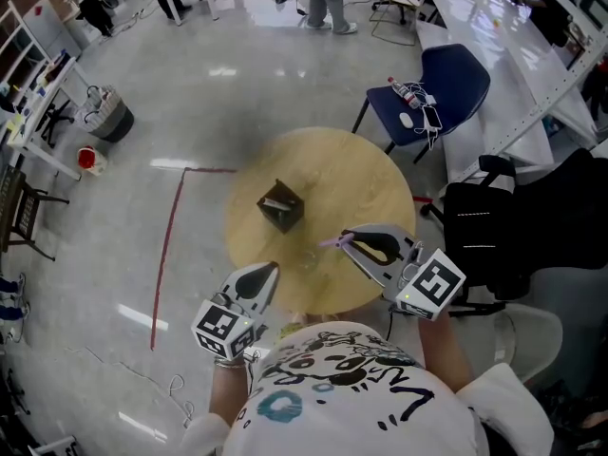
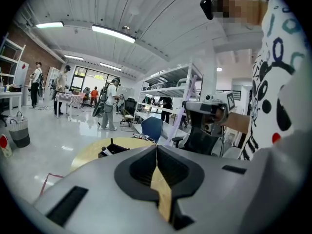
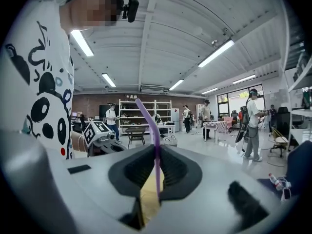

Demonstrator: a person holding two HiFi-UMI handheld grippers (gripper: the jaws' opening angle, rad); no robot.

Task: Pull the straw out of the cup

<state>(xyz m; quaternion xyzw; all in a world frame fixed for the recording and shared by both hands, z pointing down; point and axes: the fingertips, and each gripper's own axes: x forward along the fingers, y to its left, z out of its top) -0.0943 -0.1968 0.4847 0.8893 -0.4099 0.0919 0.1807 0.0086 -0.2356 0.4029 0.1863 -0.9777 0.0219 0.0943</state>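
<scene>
On the round wooden table [image 1: 356, 174] stands a dark brown cup [image 1: 281, 205]; the left gripper view shows it too, small and dark [image 2: 113, 149]. My right gripper [image 1: 347, 238] hovers over the table's near right part, to the right of the cup and apart from it. It is shut on a purple straw [image 1: 334, 242], which sticks up between the closed jaws in the right gripper view [image 3: 152, 126]. My left gripper [image 1: 274, 268] is at the table's near edge, shut with nothing in it [image 2: 157, 147].
A blue chair [image 1: 446, 88] with small items stands behind the table on the right. A black chair with a bag [image 1: 499, 226] crowds the table's right side. Red tape [image 1: 166, 255] marks the floor at left. People stand far off.
</scene>
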